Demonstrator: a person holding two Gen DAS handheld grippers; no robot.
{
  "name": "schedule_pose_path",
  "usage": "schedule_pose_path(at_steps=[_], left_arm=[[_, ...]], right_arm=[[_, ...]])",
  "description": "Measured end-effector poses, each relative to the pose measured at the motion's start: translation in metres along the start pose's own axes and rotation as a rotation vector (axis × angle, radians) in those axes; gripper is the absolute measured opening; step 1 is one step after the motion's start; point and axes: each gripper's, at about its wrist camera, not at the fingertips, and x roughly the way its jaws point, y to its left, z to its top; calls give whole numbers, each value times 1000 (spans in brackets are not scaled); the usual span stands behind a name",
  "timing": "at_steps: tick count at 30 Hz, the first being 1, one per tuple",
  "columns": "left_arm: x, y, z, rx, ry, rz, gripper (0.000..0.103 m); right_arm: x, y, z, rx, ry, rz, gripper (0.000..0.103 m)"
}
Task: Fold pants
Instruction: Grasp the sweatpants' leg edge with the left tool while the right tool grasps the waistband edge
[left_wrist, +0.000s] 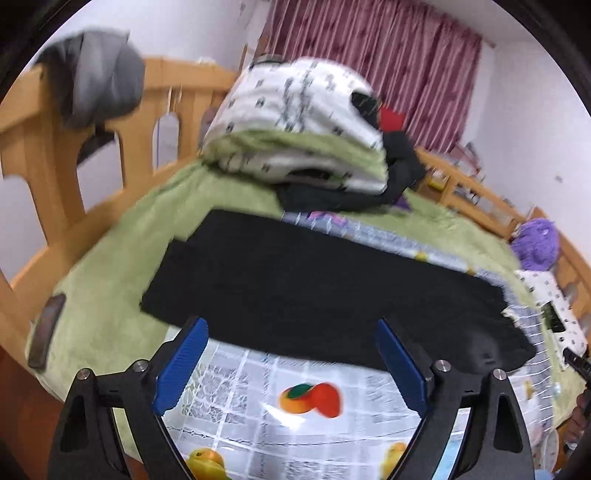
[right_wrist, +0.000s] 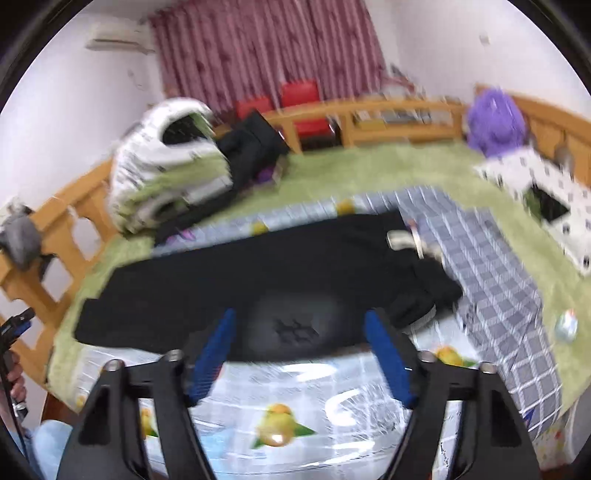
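A: Where are the black pants (left_wrist: 325, 291) being seen?

B: They are lying flat and folded lengthwise across the fruit-print plastic sheet (left_wrist: 258, 398) on the green bedspread (left_wrist: 110, 266), the waist end to the right, near a checked cloth (right_wrist: 491, 266).

A: And the tongs?

B: The left gripper (left_wrist: 291, 325) is being held wide over the near edge of the pants, nothing being gripped. The right gripper (right_wrist: 301, 317) is being held somewhat narrower above the same near edge, also gripping nothing.

A: Beyond them?

B: A rolled quilt (left_wrist: 295, 122) is lying at the far left.
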Motion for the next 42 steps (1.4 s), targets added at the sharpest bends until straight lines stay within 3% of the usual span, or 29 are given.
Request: schedule_pose_path(at_steps=[3,5,8,11,14,18,19,20,21,22,24,29,33,38,42], left_arm=[[42,15,-18,-42,81,7,86],[68,24,-31,-75,128,4,75],[100,37,-43,-127,165,-3,72],[129,47,-49,-192,201,-25,72],[156,61,-51,-271,221,-34,72],[178,63,-47,-310,181,-31,71],[182,61,-43,-308,178,-18,65],[187,60,-39,-310,177,23,37],[190,60,-36,-310,176,65,18],[190,61,-33,-312,166,91,6],[178,61,-22,-337,106,44,6],[164,31,32,-193,-7,37,6],[178,11,85,-161,-70,13,6],[227,-16,146,-97,-132,67,6],[274,-20,153,-118,-110,103,11]], right_arm=[[50,-24,-25,54,99,8,61],[82,-37,-42,93,147,-3,61],[111,-57,-59,187,169,-2,61],[136,-79,-68,330,180,59,61],[155,-90,-70,394,186,89,61],[178,-90,-63,388,179,95,58],[182,-88,-61,379,182,95,44],[186,-83,-57,370,192,103,34],[190,-79,-54,356,196,110,23],[192,-75,-50,341,185,107,19],[185,-66,-39,308,137,96,17],[177,-46,19,207,40,139,15],[195,-35,71,137,5,151,15],[239,-31,134,101,-30,138,15],[298,-32,165,103,27,97,19]])
